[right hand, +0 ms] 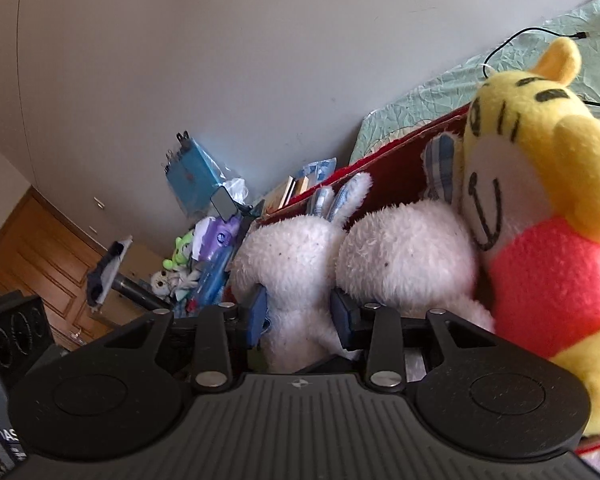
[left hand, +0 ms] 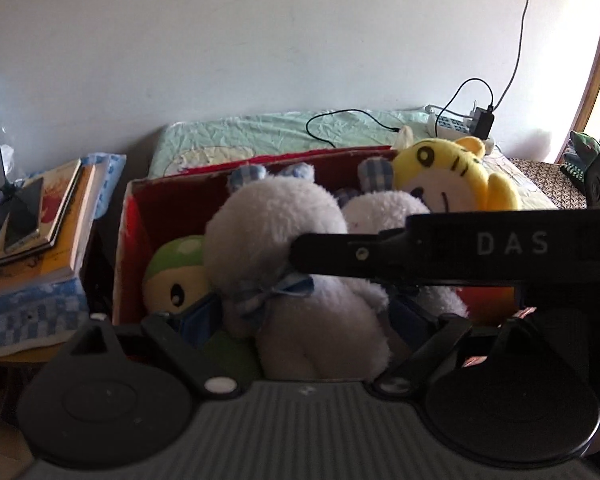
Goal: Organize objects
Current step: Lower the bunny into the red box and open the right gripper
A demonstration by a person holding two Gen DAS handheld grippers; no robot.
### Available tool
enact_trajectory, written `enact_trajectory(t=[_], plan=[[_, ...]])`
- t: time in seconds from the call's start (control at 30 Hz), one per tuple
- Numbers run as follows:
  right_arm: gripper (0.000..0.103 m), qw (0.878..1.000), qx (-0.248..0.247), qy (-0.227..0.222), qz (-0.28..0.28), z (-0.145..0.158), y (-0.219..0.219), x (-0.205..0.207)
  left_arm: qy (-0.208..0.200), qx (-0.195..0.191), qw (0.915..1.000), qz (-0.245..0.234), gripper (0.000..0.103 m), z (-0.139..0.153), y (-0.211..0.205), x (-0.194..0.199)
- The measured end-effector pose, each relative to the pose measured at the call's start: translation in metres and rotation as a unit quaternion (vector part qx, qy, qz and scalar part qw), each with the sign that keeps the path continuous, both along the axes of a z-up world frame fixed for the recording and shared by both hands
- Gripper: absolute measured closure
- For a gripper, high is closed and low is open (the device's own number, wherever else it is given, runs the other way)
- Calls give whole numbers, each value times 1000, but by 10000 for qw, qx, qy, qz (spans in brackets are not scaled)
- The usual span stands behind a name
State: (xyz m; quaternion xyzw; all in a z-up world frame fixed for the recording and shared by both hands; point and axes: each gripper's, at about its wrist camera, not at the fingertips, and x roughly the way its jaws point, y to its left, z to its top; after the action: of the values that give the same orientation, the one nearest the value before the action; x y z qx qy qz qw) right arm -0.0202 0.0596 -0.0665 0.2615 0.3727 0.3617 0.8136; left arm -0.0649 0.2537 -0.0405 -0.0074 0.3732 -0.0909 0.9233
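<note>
A red cardboard box holds several plush toys. A white bunny with a blue checked bow stands at the front, with a second white bunny behind it. A yellow tiger sits at the back right and a green plush at the left. My left gripper is open, its blue pads either side of the front bunny's body. My right gripper is shut on that bunny; its black finger crosses to the neck. The tiger leans beside it.
The box rests on a bed with a pale green sheet. A power strip with a black cable lies at the bed's far end. Stacked books and a phone sit to the left. A wooden door stands beyond cluttered items.
</note>
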Motion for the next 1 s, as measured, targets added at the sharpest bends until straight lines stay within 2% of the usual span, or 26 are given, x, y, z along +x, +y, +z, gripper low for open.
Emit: enact_trajectory(t=[0.33, 0.57, 0.7, 0.83, 0.87, 1.0], plan=[[66, 9999, 28, 137, -36, -7, -9, 0, 348, 147, 9992, 111, 8, 3, -6, 10], [63, 9991, -119, -88, -408, 5, -25, -16, 663, 473, 9962, 300, 8, 5, -19, 15], [63, 9971, -249, -211, -687, 14, -32, -25, 713, 653, 9944, 426, 8, 5, -27, 15], [62, 9940, -440, -365, -934, 22, -37, -35, 557, 701, 9947, 505, 8, 9, -33, 10], [61, 9930, -493, -396, -1001, 24, -36, -37, 491, 738, 9946, 545, 8, 11, -35, 9], [41, 9872, -700, -472, -1353, 30, -44, -43, 322, 803, 9943, 627, 8, 16, -43, 5]])
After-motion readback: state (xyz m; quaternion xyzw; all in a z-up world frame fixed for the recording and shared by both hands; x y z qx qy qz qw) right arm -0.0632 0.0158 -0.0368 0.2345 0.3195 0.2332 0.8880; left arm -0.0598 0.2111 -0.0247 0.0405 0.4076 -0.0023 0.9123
